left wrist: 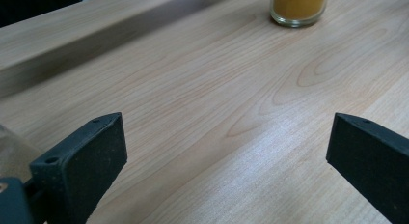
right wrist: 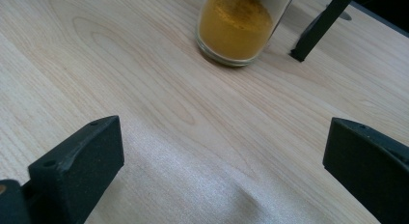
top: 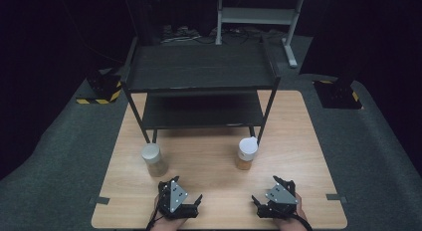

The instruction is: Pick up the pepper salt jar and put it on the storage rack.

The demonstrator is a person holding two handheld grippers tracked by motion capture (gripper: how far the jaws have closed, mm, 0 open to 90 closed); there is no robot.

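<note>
Jars stand upright on the wooden bench [top: 298,141], one ahead of each claw, both just in front of the black shelf rack [top: 199,81]. The left jar [top: 154,160], with pale contents and a grey lid, sits near the left claw [top: 185,193], straight ahead and slightly to its left. The right jar [top: 247,154], filled with orange powder under a white lid, stands by the rack's front right leg, forward and a little left of the right claw [top: 273,193]. Both claws rest low at the near edge with jaws spread wide and nothing between them. Each jar's long axis is vertical, so a level side approach looks fitting, each hand taking its nearer jar.
</note>
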